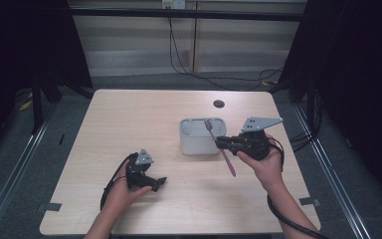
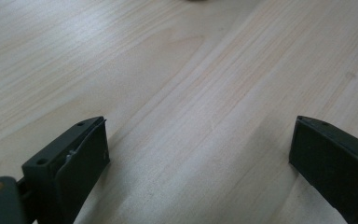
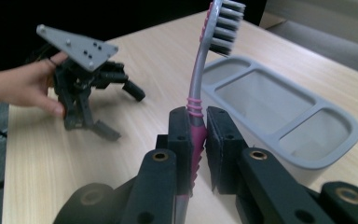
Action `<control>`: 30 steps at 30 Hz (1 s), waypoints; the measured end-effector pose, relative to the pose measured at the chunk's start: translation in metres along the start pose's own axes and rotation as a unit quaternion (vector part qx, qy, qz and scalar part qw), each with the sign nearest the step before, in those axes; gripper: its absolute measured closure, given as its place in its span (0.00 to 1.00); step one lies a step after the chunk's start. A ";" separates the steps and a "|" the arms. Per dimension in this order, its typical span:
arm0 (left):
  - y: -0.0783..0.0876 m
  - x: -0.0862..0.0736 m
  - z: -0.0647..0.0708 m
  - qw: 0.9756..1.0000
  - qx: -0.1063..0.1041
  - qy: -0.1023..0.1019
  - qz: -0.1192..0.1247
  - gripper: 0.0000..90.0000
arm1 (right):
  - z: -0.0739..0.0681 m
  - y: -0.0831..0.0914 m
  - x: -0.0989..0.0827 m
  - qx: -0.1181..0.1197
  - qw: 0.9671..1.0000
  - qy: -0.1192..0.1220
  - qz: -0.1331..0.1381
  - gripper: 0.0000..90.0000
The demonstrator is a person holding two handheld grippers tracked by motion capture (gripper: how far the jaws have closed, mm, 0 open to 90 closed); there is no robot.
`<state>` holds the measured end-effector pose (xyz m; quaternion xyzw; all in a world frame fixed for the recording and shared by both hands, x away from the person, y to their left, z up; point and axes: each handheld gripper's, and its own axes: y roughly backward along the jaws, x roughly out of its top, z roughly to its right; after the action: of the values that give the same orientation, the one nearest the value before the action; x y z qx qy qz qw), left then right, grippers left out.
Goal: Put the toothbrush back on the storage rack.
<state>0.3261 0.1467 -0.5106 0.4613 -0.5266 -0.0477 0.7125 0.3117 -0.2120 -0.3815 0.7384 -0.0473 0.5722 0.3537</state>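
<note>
Right gripper clamped on a pink-and-grey toothbrush, jaws pressed tight on the handle just below the ribbed pink collar. In the right gripper view the toothbrush stands up out of the jaws, bristle head topmost, bristles facing toward the holder side.

Landmark: grey toothbrush holder, a rounded oblong caddy near the middle of the wooden table. From the high view the brush lies slanted across the holder's right end, head over its rim, handle tail pointing down toward the person's edge of the table. The gripper sits just right of the holder, off the tabletop. The holder has three open compartments, the middle one the largest.

Left gripper well to the near-left of the holder, low on the table, jaws spread wide with nothing but bare wood grain between them. The left hand grips it from behind.

A small dark round hole in the tabletop lies beyond the holder.
</note>
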 end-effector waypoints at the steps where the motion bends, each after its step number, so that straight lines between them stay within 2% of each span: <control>1: 0.000 0.000 0.000 1.000 0.000 0.000 0.000 0.05 | 0.001 0.001 0.001 -0.004 1.000 -0.002 0.008 0.90; 8: 0.000 0.000 0.000 1.000 0.000 0.000 0.000 0.05 | 0.009 0.007 0.004 -0.019 0.999 -0.021 0.042 0.90; 18: 0.000 0.000 0.000 1.000 0.000 0.000 0.000 0.05 | 0.021 0.010 0.009 -0.036 0.996 -0.044 0.072 0.90; 25: 0.000 0.000 0.000 1.000 0.000 0.000 0.000 0.05 | 0.027 0.012 0.011 -0.057 0.993 -0.046 0.088 0.90; 30: 0.000 0.000 0.000 1.000 0.000 0.000 0.000 0.05 | 0.030 0.013 0.013 -0.062 0.991 -0.052 0.105 0.90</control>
<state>0.3261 0.1466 -0.5105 0.4615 -0.5266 -0.0481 0.7124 0.3338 -0.2347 -0.3665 0.7345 -0.1782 0.5633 0.3338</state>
